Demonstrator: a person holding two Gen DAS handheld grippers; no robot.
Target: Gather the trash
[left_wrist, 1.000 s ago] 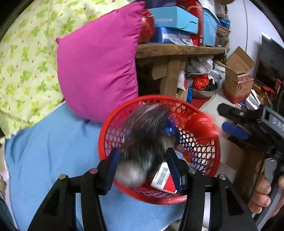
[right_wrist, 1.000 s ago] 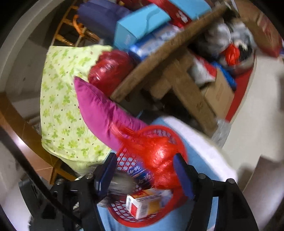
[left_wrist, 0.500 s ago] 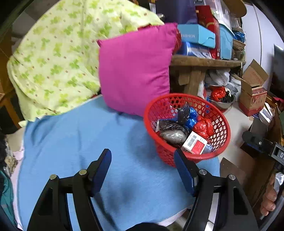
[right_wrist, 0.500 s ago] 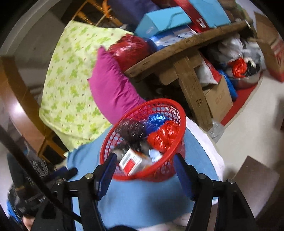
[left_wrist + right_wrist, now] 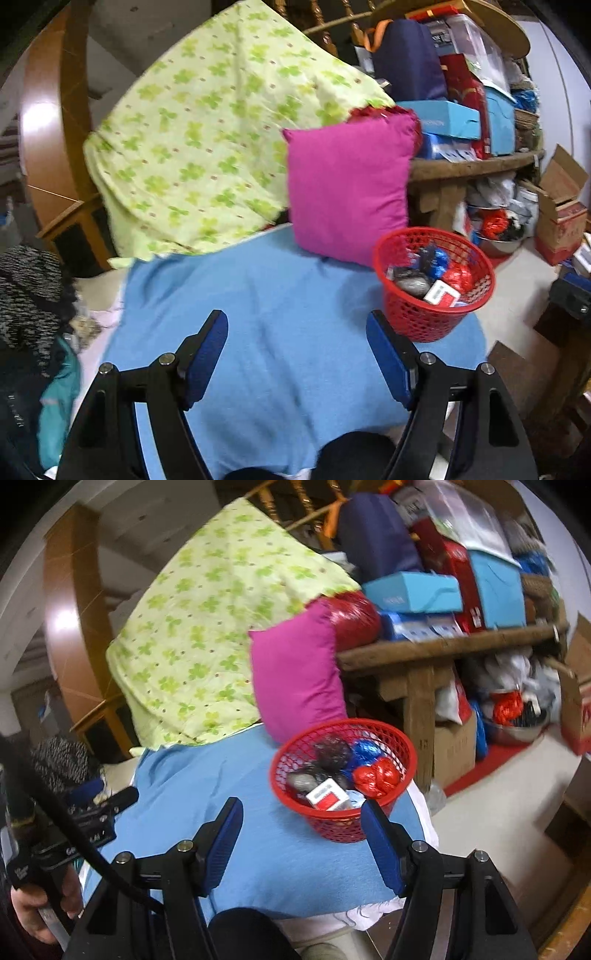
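**Trash sits in the red basket; both hand-held grippers gape empty**

Left wrist view: the left hand-held gripper (image 5: pixel 295 332) fills the lower middle of the frame, its blue-padded fingers (image 5: pixel 205 350) spread wide with nothing between them, above a blue blanket (image 5: pixel 266 295). At right of centre the red mesh basket (image 5: pixel 424 317) stands on the blanket's right part. Inside it lie a red-and-white carton (image 5: pixel 441 294), a red crumpled wrapper (image 5: pixel 460 275), a blue wrapper (image 5: pixel 439 258) and a dark grey bundle (image 5: pixel 412 284). A magenta pillow (image 5: pixel 347 192) stands just behind the basket, leaning against a green floral quilt (image 5: pixel 207 147). A cluttered wooden shelf (image 5: pixel 472 168) occupies the upper right.

Right wrist view: the right hand-held gripper (image 5: pixel 301 830) sits at lower centre, fingers likewise wide apart and holding nothing. The basket (image 5: pixel 343 823) is just beyond its right finger, at centre frame, with the carton (image 5: pixel 327 794), red wrapper (image 5: pixel 376 777), blue wrapper (image 5: pixel 365 751) and dark bundle (image 5: pixel 332 751) inside. The pillow (image 5: pixel 295 679) rises behind it. At lower left, a hand (image 5: pixel 31 910) grips the other device's handle.
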